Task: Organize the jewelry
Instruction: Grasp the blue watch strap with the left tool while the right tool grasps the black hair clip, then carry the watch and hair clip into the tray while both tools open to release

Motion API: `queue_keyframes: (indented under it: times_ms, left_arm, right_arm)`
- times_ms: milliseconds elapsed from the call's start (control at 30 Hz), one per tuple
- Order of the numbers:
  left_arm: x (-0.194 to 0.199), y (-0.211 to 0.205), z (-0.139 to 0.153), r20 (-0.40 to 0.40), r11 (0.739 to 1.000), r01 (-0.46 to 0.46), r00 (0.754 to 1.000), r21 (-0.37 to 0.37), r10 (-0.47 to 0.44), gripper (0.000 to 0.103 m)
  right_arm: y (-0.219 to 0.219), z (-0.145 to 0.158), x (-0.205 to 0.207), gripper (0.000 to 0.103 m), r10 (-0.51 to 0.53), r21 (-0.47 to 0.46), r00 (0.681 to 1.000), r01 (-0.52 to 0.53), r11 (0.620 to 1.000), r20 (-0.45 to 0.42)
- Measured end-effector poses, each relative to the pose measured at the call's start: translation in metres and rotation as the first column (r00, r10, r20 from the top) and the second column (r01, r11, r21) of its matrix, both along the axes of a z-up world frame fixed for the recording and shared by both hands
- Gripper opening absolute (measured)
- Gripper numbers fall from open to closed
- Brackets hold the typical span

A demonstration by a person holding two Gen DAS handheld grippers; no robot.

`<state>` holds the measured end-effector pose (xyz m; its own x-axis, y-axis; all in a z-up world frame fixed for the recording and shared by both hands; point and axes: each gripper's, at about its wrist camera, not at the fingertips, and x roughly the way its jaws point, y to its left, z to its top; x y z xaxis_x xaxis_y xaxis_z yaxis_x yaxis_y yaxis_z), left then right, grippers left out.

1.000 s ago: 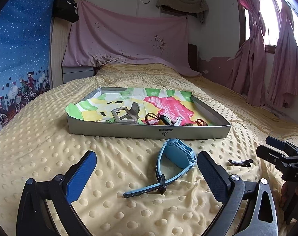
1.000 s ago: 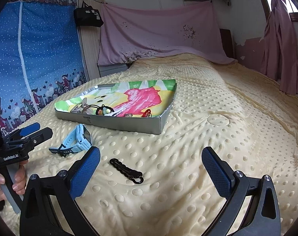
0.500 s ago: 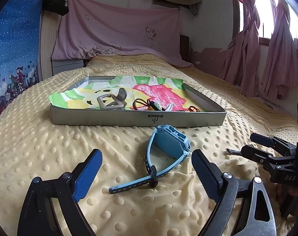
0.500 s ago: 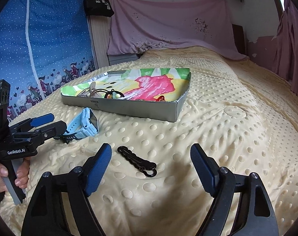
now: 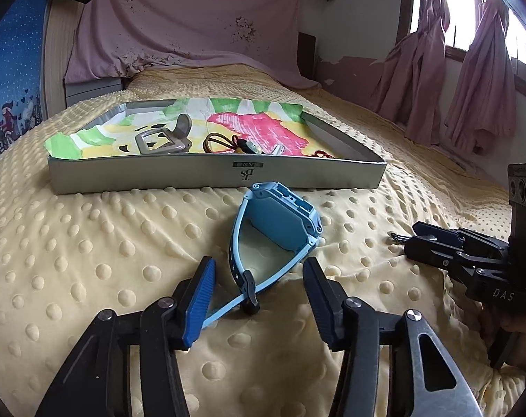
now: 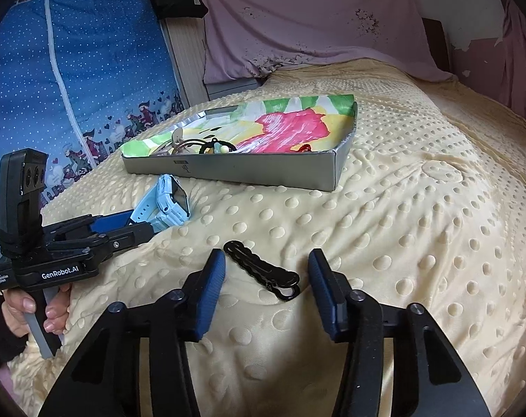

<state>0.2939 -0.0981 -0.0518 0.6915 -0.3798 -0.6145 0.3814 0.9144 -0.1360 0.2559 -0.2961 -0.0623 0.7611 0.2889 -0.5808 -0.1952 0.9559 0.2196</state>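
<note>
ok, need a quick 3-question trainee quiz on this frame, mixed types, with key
1. True or false: the blue watch already lies inside the tray.
2. Which item lies between the right gripper fingers? A) black hair clip B) red cord C) grey buckle
3. Fill in: both grippers' jaws are ____.

Key:
1. False; it lies on the yellow blanket in front of the tray, straddled by the left gripper.
2. A
3. open

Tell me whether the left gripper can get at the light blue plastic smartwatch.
Probably yes: the left gripper is open with the light blue plastic smartwatch strap between its fingers, nothing blocking.
</note>
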Motion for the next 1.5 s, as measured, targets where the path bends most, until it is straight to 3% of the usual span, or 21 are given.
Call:
queue_keyframes:
  times_ms: [67, 267, 567, 767, 1000, 1233, 1500]
  left_arm:
    - [0.0, -0.001, 0.0, -0.004, 1.0, 0.007, 1.0, 0.005, -0.007, 0.038]
    - [-0.003, -0.003, -0.001, -0.005, 1.0, 0.021, 1.0, 0.014, -0.021, 0.028]
    - [-0.006, -0.005, 0.001, 0.0, 0.999, 0.051, 0.999, -0.002, -0.051, 0.015]
    - [-0.02, -0.007, 0.008, 0.038, 0.996, 0.091, 0.995, -0.019, -0.09, 0.014]
    - [-0.032, -0.005, 0.024, 0.107, 0.997, 0.069, 0.992, -0.035, -0.065, 0.013]
    - [-0.008, -0.002, 0.049, 0.114, 0.996, 0.03, 0.993, -0.085, -0.02, 0.013]
    - [0.066, -0.014, 0.065, 0.047, 0.992, 0.006, 0.999, -0.126, 0.0, 0.013]
  right_arm:
    - [0.001, 0.001, -0.001, 0.031, 0.002, -0.003, 1.0, -0.002, 1.0, 0.002]
    - [0.008, 0.002, -0.004, 0.014, 0.018, -0.029, 1.0, -0.018, 0.999, 0.007]
    - [0.016, 0.007, -0.009, 0.014, 0.058, -0.045, 0.998, -0.057, 0.997, 0.035]
    - [0.025, 0.013, -0.016, 0.014, 0.097, -0.08, 0.993, -0.092, 0.993, 0.069]
    - [0.019, 0.028, -0.023, 0.014, 0.067, -0.065, 0.99, -0.059, 0.996, 0.126]
    - [0.014, 0.052, 0.008, 0.014, 0.013, -0.027, 0.989, -0.01, 1.0, 0.145]
    - [0.022, 0.061, 0.078, 0.014, -0.045, -0.048, 0.996, 0.049, 0.998, 0.075]
